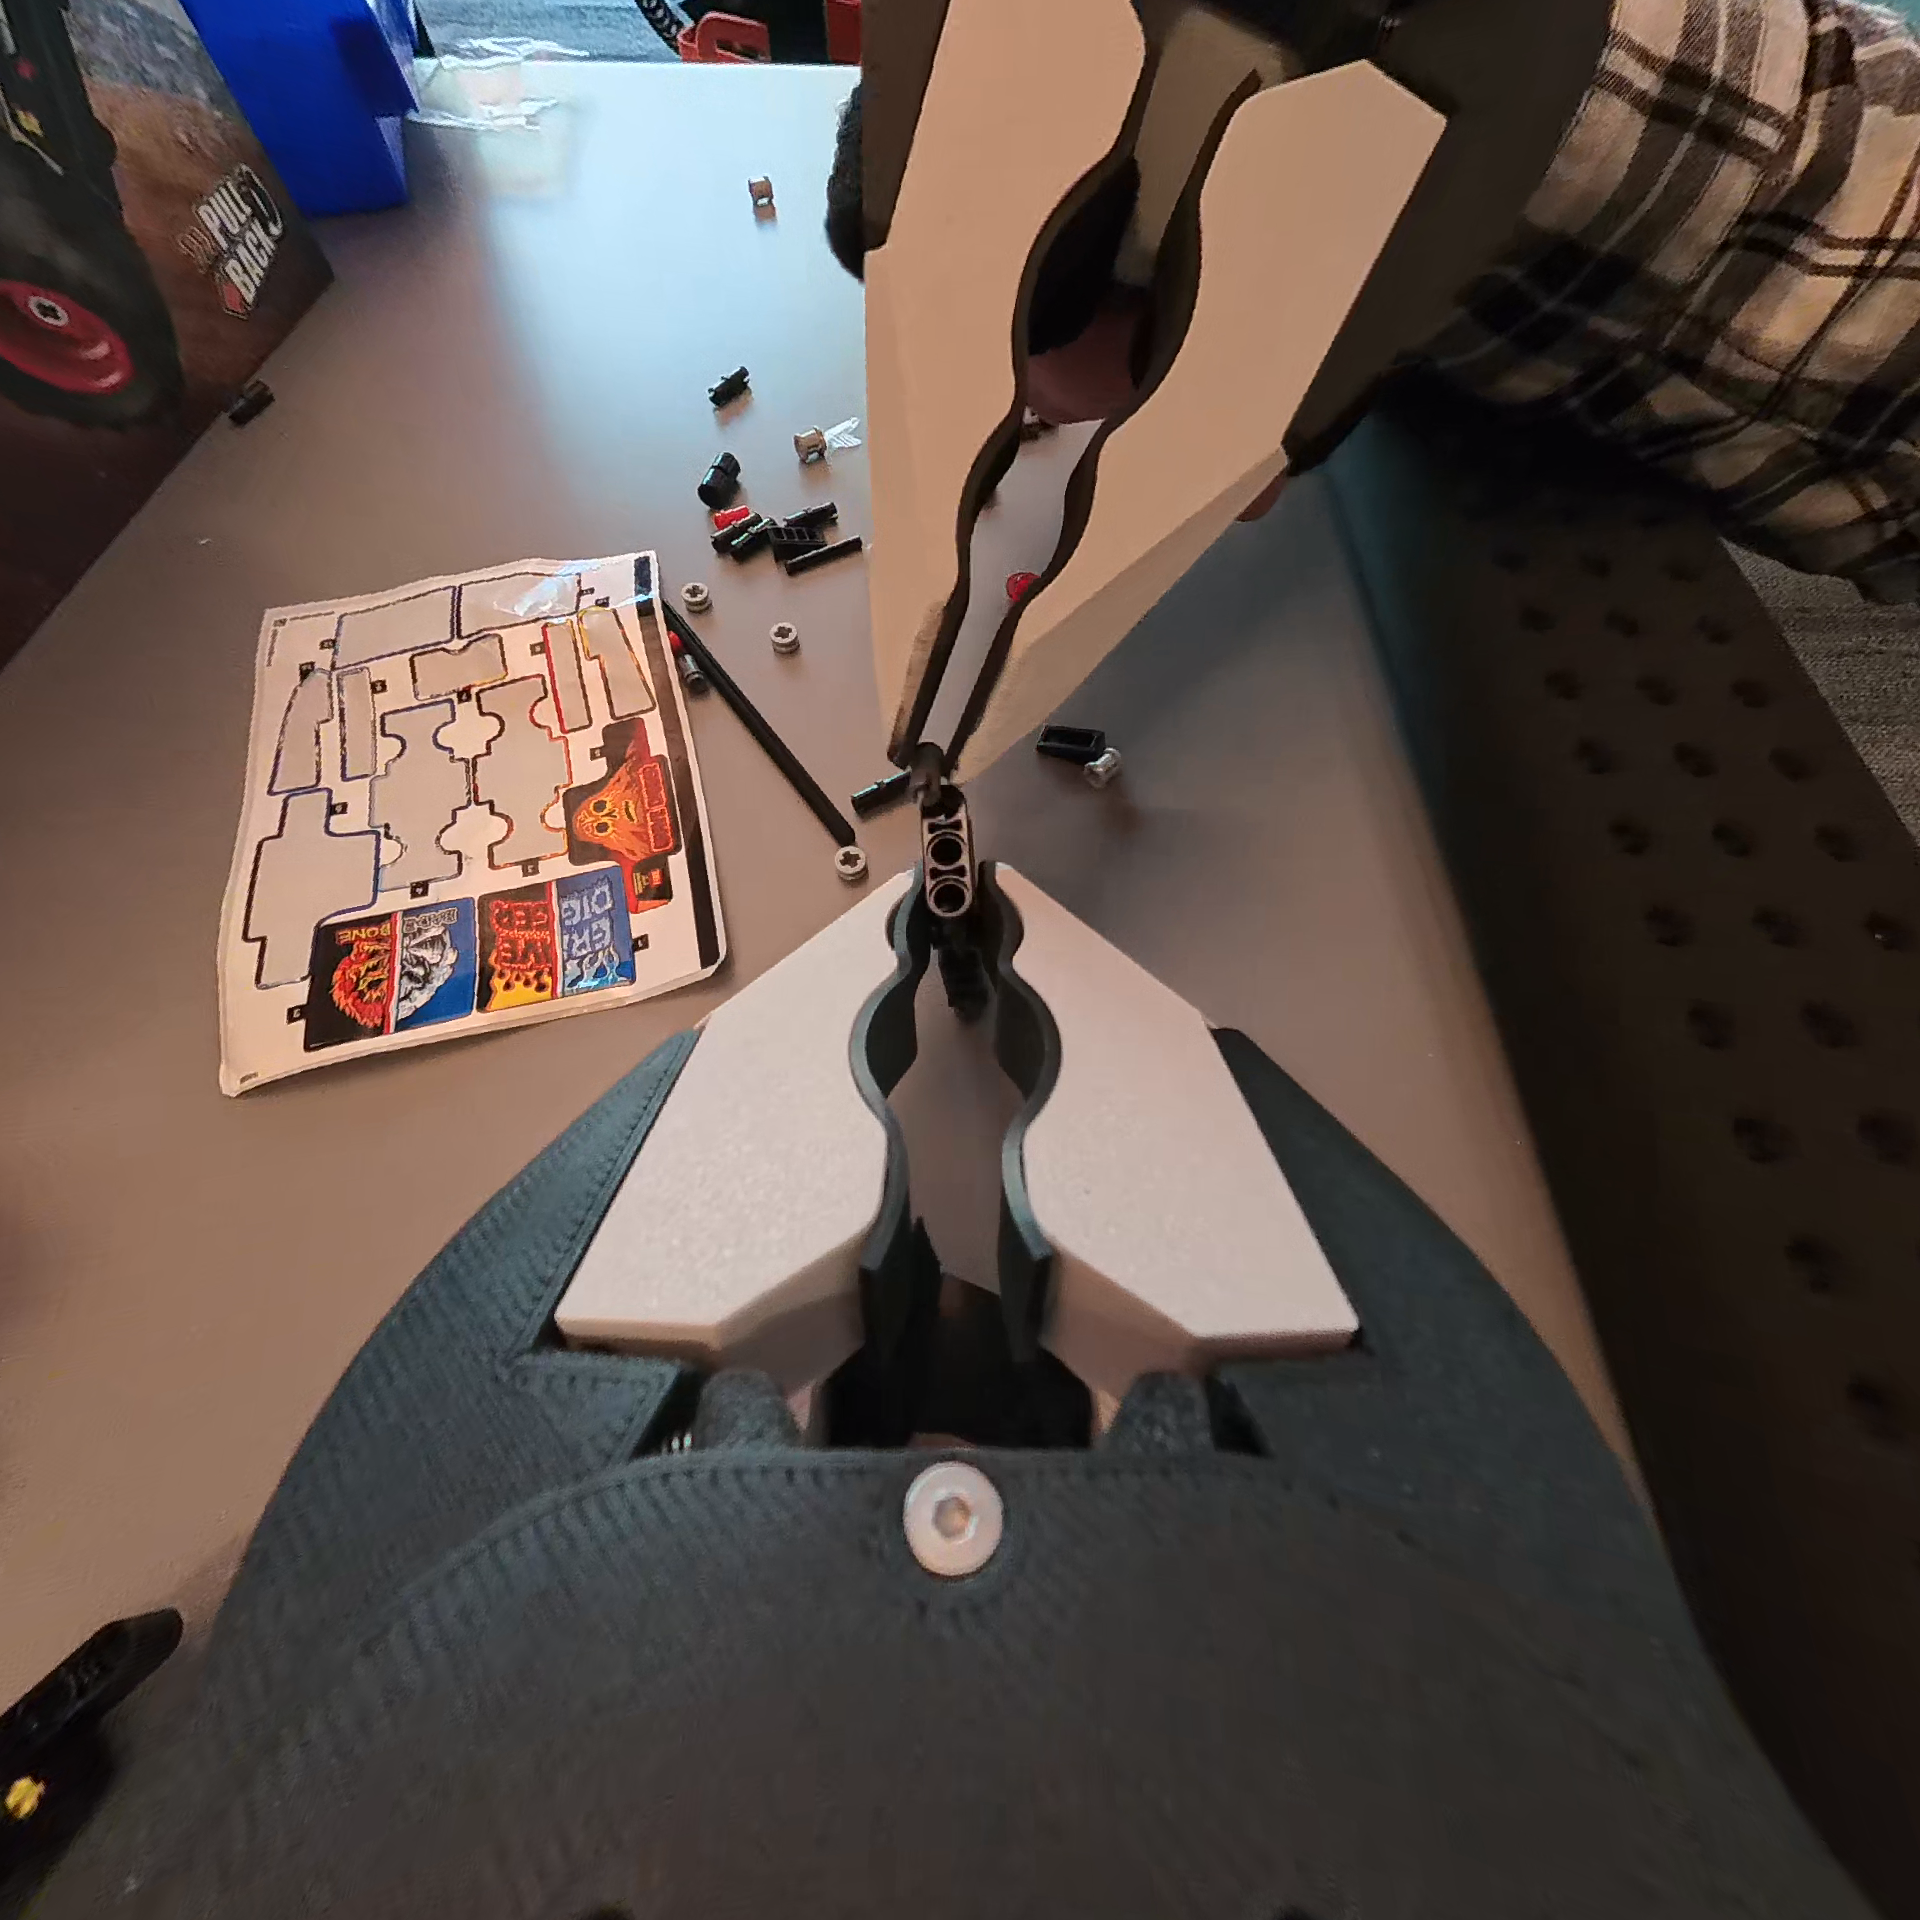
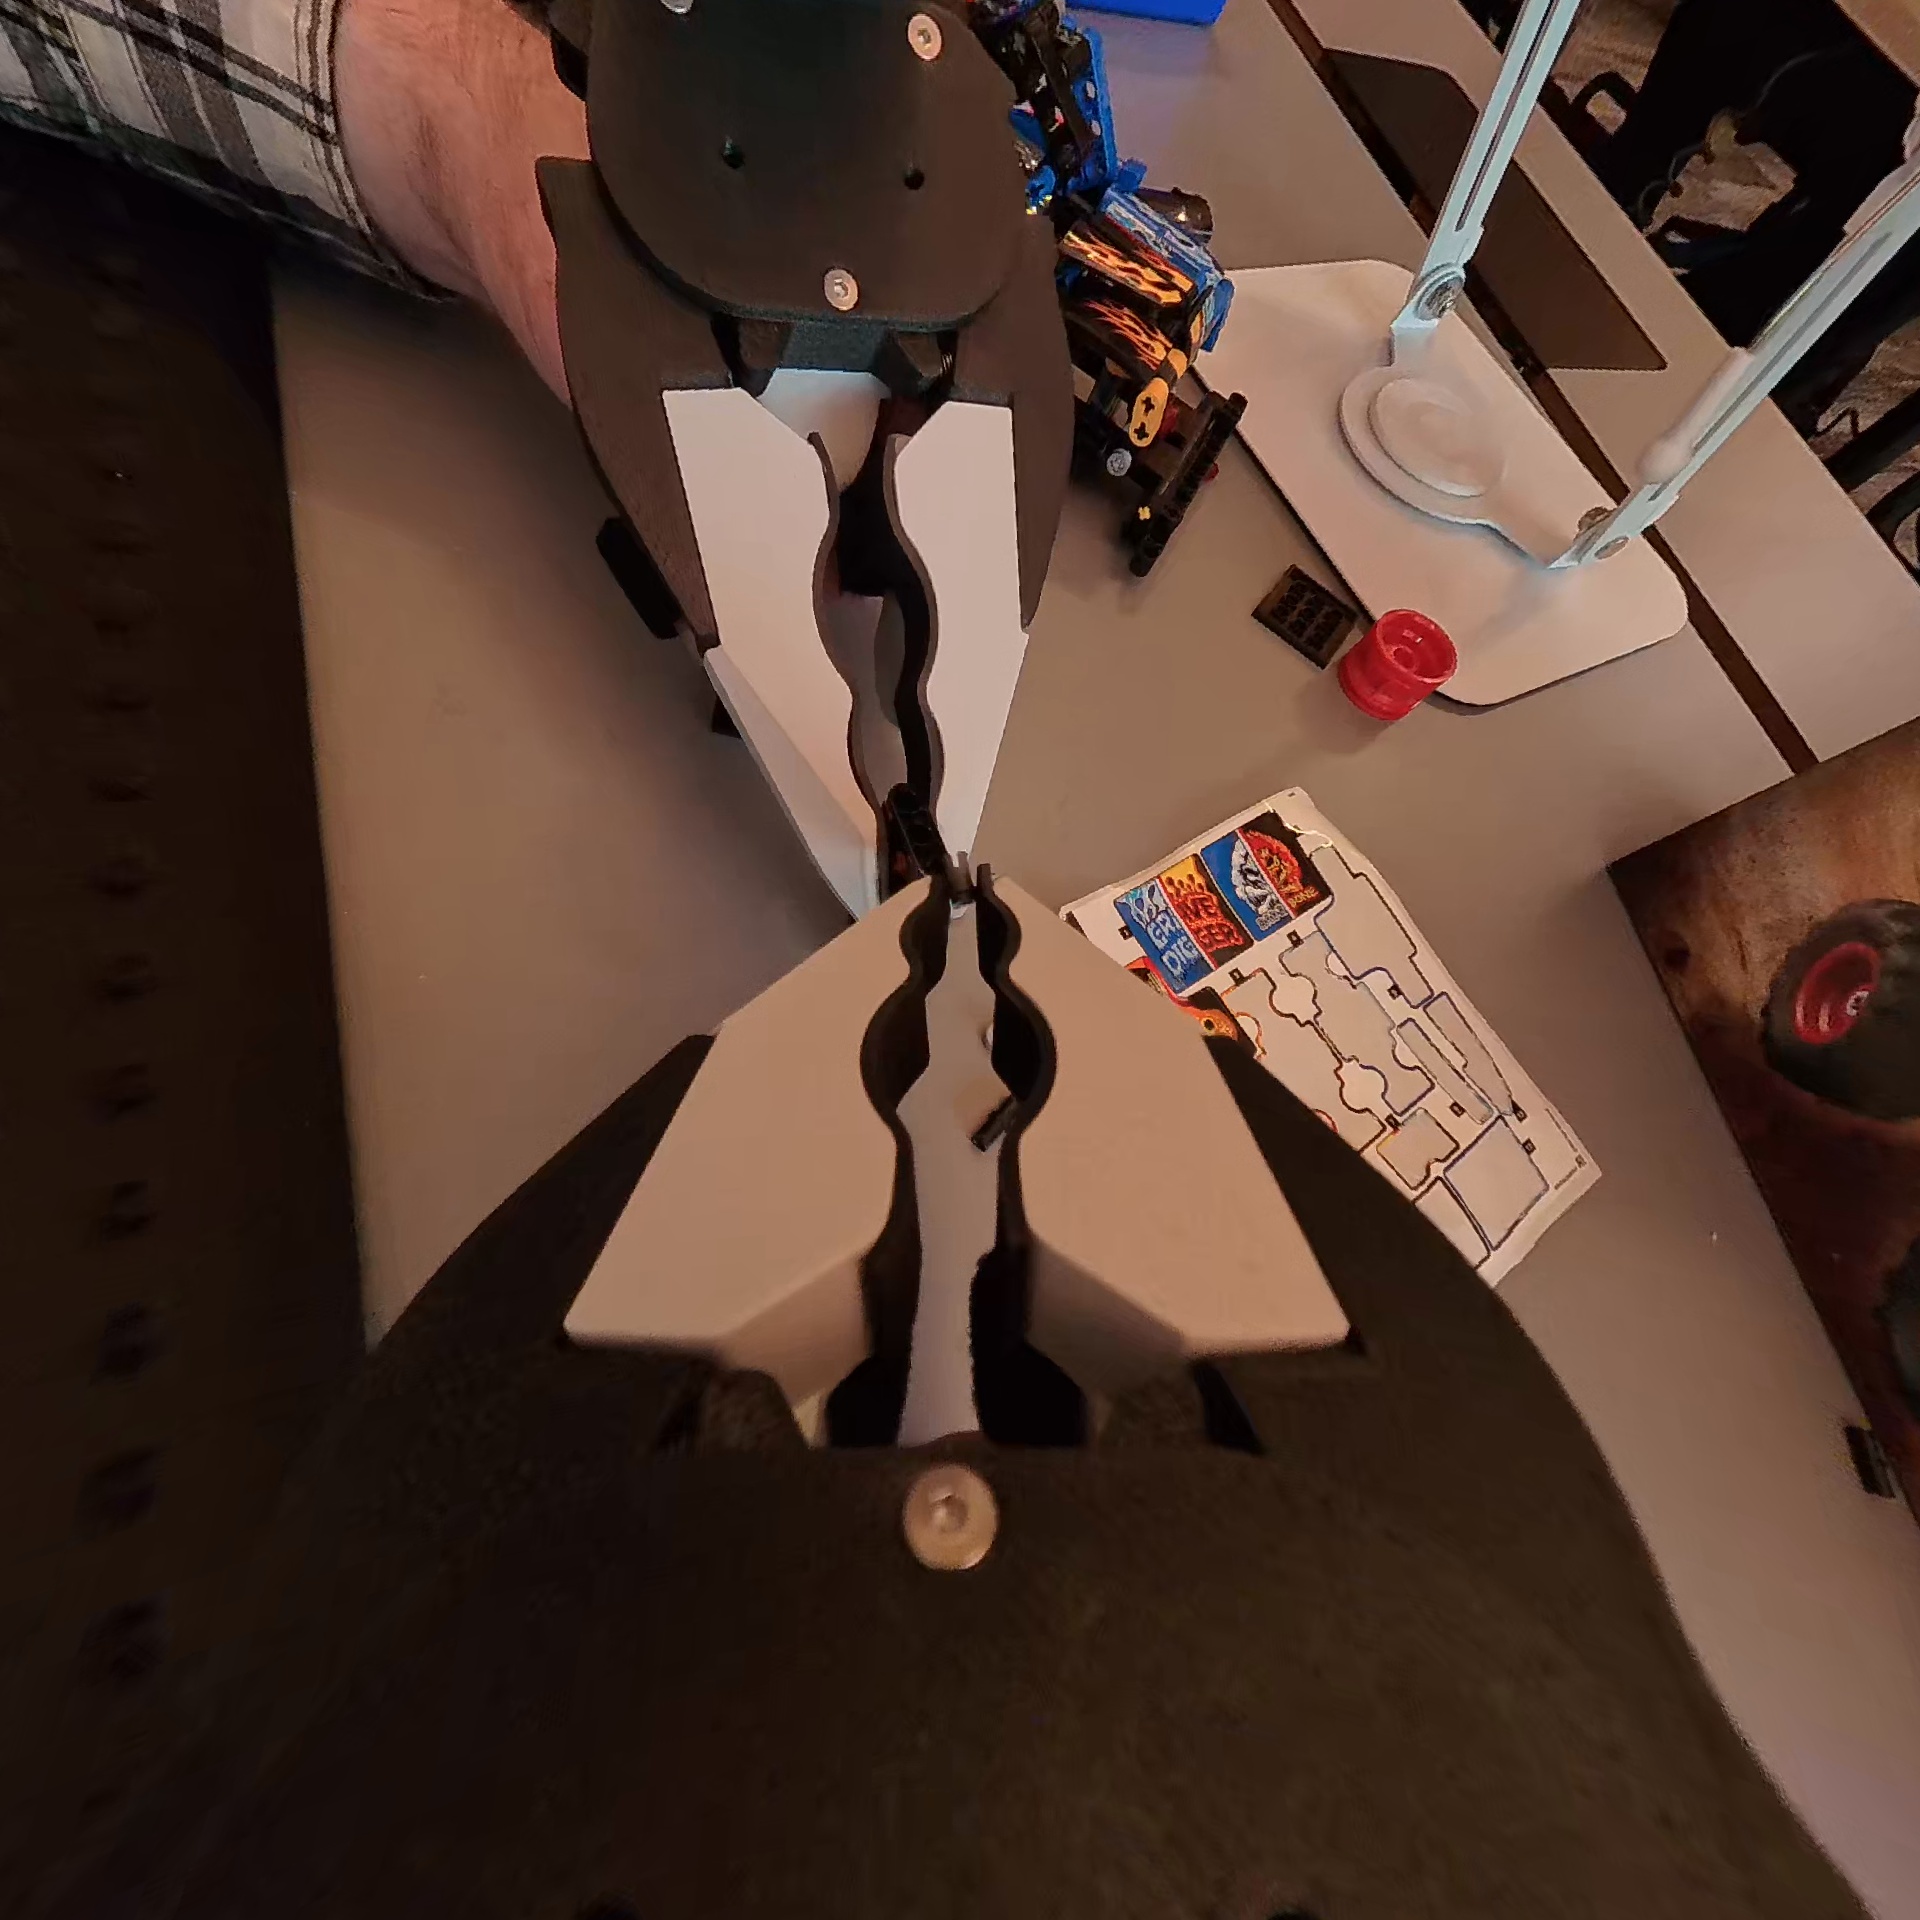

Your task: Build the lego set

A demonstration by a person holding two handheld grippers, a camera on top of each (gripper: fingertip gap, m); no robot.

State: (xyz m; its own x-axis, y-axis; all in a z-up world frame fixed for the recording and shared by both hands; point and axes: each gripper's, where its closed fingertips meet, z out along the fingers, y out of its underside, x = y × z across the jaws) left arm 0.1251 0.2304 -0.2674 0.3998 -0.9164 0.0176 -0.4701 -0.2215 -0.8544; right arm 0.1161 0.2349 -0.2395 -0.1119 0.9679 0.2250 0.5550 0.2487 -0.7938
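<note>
My left tool [image 1: 948,883] is pinched tight on a short black beam [image 1: 945,868] with two round holes, held up above the grey counter [image 1: 520,395]. My right tool [image 2: 961,883] is nearly closed on a small black pin [image 2: 958,871], meeting the beam tip to tip. I judge the step is seating that pin: I should line its axis with a hole, keep the beam steady and push straight, not twisting. Spare pieces [image 1: 774,535] and the sticker sheet [image 1: 468,810] lie below on the counter
</note>
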